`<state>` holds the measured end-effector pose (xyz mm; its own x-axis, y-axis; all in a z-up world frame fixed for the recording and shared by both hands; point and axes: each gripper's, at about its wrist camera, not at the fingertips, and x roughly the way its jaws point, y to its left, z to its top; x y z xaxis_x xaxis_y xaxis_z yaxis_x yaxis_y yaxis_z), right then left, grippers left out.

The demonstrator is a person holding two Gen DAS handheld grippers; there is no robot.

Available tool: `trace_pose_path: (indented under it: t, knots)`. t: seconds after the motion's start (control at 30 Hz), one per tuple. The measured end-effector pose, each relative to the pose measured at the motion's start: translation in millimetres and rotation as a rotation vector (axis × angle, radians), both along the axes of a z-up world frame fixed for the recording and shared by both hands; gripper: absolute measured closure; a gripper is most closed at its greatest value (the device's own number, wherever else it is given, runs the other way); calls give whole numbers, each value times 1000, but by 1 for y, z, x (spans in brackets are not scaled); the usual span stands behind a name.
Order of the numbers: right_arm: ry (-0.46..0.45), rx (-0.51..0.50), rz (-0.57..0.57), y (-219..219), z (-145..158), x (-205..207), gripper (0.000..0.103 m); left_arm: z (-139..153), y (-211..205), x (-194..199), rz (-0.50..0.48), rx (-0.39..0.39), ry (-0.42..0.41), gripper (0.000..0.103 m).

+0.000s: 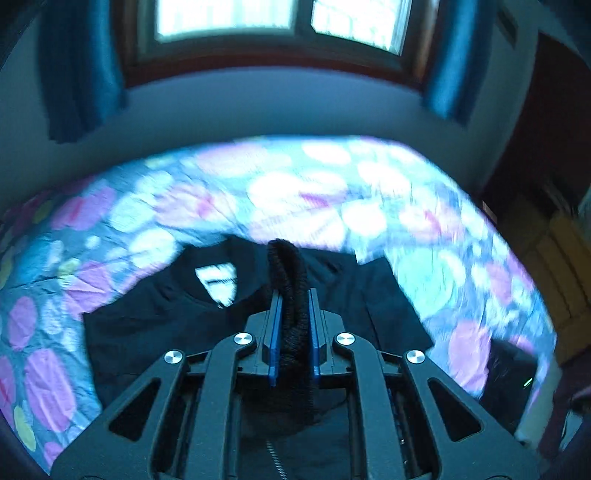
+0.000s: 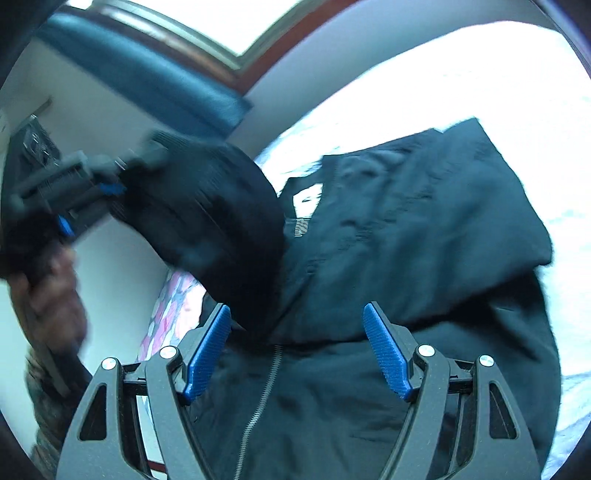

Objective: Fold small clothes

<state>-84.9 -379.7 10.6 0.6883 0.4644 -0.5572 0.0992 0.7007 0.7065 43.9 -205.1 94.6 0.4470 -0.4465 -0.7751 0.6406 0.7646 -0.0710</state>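
Black knit cuff (image 1: 291, 295) clamped in left gripper (image 1: 294, 299).

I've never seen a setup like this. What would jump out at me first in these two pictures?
Probably the left gripper, shut on a dark ribbed cuff and lifting a sleeve off the black zip jacket. The jacket lies on a bed under a bright flowered bedspread, below a window. The right gripper hangs open over the jacket's zipper.
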Motion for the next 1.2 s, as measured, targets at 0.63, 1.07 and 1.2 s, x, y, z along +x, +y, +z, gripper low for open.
trace_pose_path:
  t: [0.63, 1.07, 1.2]
  knots:
    - [58, -369, 102, 60, 10, 37, 29, -74, 216, -1, 285, 104, -53, 46]
    - [148, -846, 140, 129, -18, 105, 30, -148, 252, 21, 401, 197, 57, 46]
    - [159, -804, -4, 75, -4, 92, 30, -148, 257, 26, 438, 157, 71, 44]
